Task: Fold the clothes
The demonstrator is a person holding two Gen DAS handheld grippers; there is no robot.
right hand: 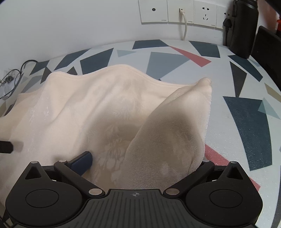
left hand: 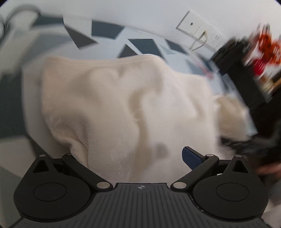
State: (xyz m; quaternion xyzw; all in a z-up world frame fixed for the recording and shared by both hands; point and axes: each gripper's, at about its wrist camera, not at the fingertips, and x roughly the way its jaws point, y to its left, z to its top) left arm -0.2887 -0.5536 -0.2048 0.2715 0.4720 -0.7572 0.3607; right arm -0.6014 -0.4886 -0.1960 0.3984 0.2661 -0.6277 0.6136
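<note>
A cream garment (right hand: 98, 112) lies rumpled on the table with the geometric pattern (right hand: 245, 112). One fold (right hand: 175, 126) rises toward the camera and covers the right finger of my right gripper (right hand: 142, 161). Its left blue pad (right hand: 82, 161) shows far to the side, so the jaws stand wide apart over the cloth. In the blurred left wrist view the garment (left hand: 123, 105) drapes over the left finger of my left gripper (left hand: 130, 157). The right blue pad (left hand: 190, 160) is bare, and these jaws also stand wide apart.
Wall sockets (right hand: 179, 11) with a white cable (right hand: 185, 28) are on the back wall. A black bottle (right hand: 243, 29) stands at the back right. Thin cables (right hand: 12, 79) lie at the far left. A blurred dark object and a hand (left hand: 268, 168) are at the right.
</note>
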